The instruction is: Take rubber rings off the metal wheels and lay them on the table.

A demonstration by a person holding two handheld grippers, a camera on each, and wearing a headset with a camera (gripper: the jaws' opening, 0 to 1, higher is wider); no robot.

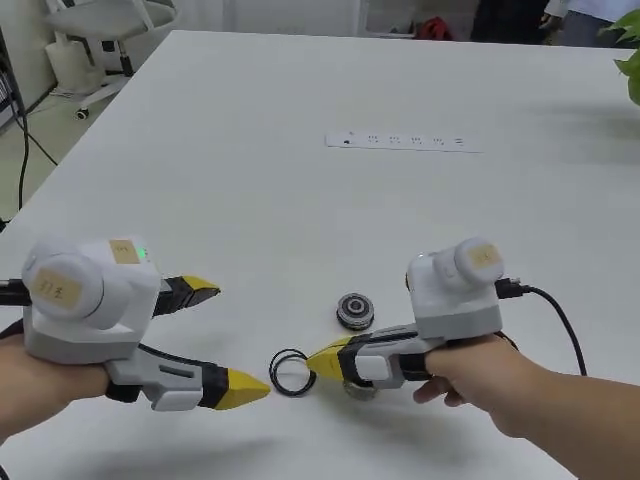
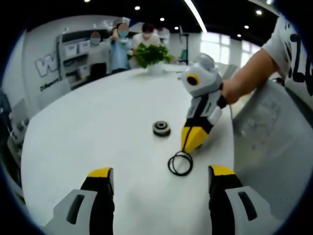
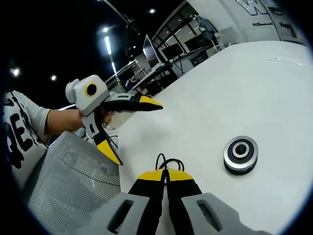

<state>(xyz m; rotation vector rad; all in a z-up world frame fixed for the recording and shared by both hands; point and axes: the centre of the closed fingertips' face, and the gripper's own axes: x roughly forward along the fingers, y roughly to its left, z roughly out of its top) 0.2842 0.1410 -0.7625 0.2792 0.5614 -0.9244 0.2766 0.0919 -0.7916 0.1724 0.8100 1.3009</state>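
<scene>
A metal wheel (image 1: 355, 310) (image 2: 161, 128) (image 3: 240, 154) lies flat on the white table (image 1: 300, 180). Just in front of it, black rubber rings (image 1: 290, 372) (image 2: 180, 164) (image 3: 168, 160) lie looped on the table top. My right gripper (image 1: 322, 358) (image 2: 191, 139) (image 3: 166, 174) points left with its yellow jaws shut, pinching the edge of a ring. My left gripper (image 1: 222, 340) (image 2: 161, 171) (image 3: 137, 132) stands open facing the rings, a short way off and holding nothing. A grey round shape (image 1: 360, 388) sits partly hidden under the right gripper.
A white power strip (image 1: 400, 140) lies further back on the table. An office chair (image 1: 100, 30) stands off the far left corner and a mesh chair (image 3: 73, 181) by the near edge. A potted plant (image 2: 151, 54) and several people are at the table's far end.
</scene>
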